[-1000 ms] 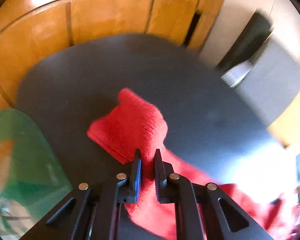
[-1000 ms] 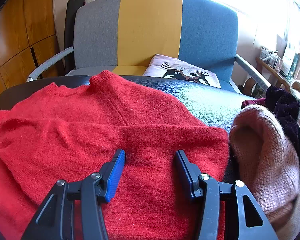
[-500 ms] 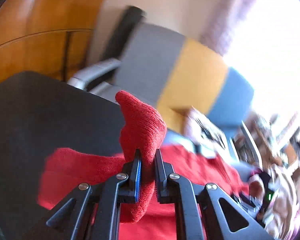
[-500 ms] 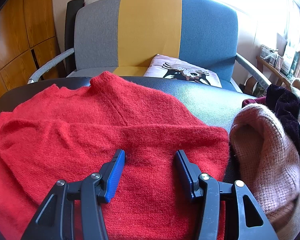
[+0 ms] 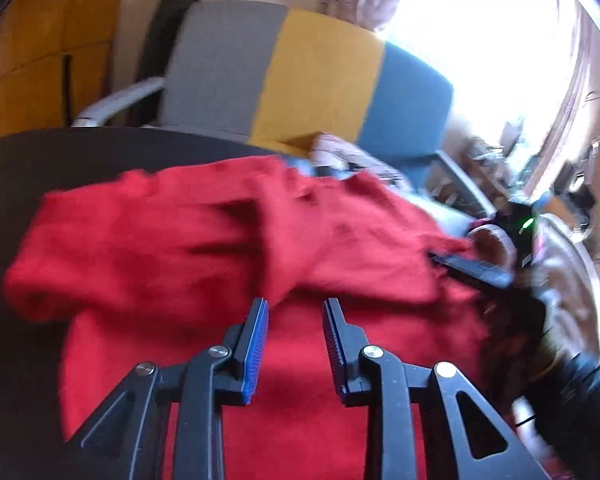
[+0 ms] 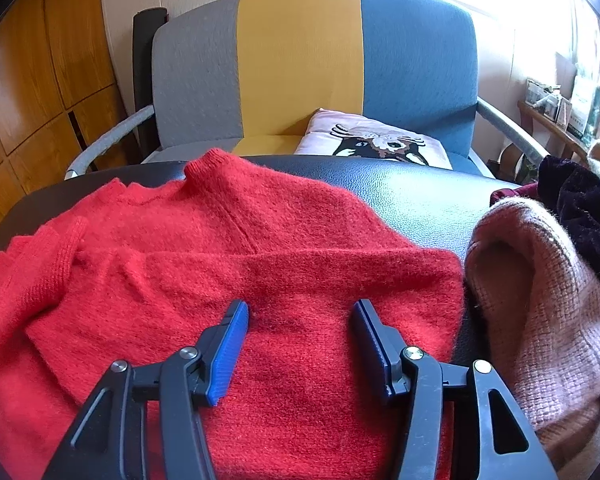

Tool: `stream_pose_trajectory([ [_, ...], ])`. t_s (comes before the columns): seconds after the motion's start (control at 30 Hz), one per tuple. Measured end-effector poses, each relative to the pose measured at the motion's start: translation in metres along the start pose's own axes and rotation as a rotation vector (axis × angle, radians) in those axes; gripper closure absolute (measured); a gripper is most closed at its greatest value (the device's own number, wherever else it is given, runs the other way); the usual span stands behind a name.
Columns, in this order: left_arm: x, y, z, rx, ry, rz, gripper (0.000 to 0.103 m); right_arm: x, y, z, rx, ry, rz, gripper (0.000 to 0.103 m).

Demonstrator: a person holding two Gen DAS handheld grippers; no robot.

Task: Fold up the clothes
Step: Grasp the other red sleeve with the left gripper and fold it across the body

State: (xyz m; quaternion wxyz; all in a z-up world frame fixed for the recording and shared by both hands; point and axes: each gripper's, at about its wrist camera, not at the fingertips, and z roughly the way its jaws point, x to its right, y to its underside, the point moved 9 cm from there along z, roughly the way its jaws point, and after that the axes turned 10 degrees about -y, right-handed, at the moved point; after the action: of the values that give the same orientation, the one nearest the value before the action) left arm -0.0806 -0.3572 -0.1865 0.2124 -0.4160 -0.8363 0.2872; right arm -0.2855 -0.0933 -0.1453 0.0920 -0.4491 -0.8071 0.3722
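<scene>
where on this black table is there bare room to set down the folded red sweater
Bare black table shows along the far edge, between the red sweater and the chair, and beyond the sweater's left edge. The right side is crowded by the clothes pile.

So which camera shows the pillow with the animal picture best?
The right wrist view. There the pillow lies sharp and unblocked on the striped chair, animal print clear. In the left wrist view only a blurred pale edge of it peeks above the red sweater.
</scene>
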Motion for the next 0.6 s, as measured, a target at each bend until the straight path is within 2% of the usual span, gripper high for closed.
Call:
stream_pose_trajectory([
  [0.07, -0.027, 0.015, 0.008, -0.016, -0.06, -0.023, 0.075, -0.001, -0.001, 0.0, -0.008, 0.002, -0.003, 0.045],
  [0.1, -0.036, 0.021, 0.012, -0.029, -0.052, -0.056, 0.077, -0.001, -0.001, 0.0, -0.015, 0.006, -0.005, 0.045],
  [0.2, -0.05, 0.024, 0.015, -0.021, 0.058, -0.169, 0.076, -0.011, -0.005, -0.006, -0.049, 0.05, -0.048, 0.045],
  [0.3, -0.049, 0.024, 0.015, -0.016, 0.06, -0.168, 0.076, -0.058, -0.017, -0.022, -0.019, -0.045, -0.097, 0.045],
  [0.37, -0.049, 0.024, 0.014, -0.013, 0.067, -0.171, 0.076, -0.101, -0.025, -0.031, -0.011, -0.153, -0.13, 0.044],
  [0.4, -0.051, 0.024, 0.014, -0.013, 0.081, -0.184, 0.076, -0.125, -0.028, -0.034, -0.017, -0.218, -0.145, 0.038],
  [0.47, -0.054, 0.024, 0.014, -0.014, 0.112, -0.211, 0.076, -0.169, -0.033, -0.033, -0.038, -0.295, -0.181, 0.035],
  [0.53, -0.057, 0.025, 0.015, -0.015, 0.142, -0.238, 0.076, -0.205, -0.036, -0.026, -0.067, -0.325, -0.219, 0.035],
  [0.6, -0.06, 0.025, 0.015, -0.016, 0.166, -0.259, 0.076, -0.23, -0.034, -0.011, -0.107, -0.292, -0.247, 0.035],
])
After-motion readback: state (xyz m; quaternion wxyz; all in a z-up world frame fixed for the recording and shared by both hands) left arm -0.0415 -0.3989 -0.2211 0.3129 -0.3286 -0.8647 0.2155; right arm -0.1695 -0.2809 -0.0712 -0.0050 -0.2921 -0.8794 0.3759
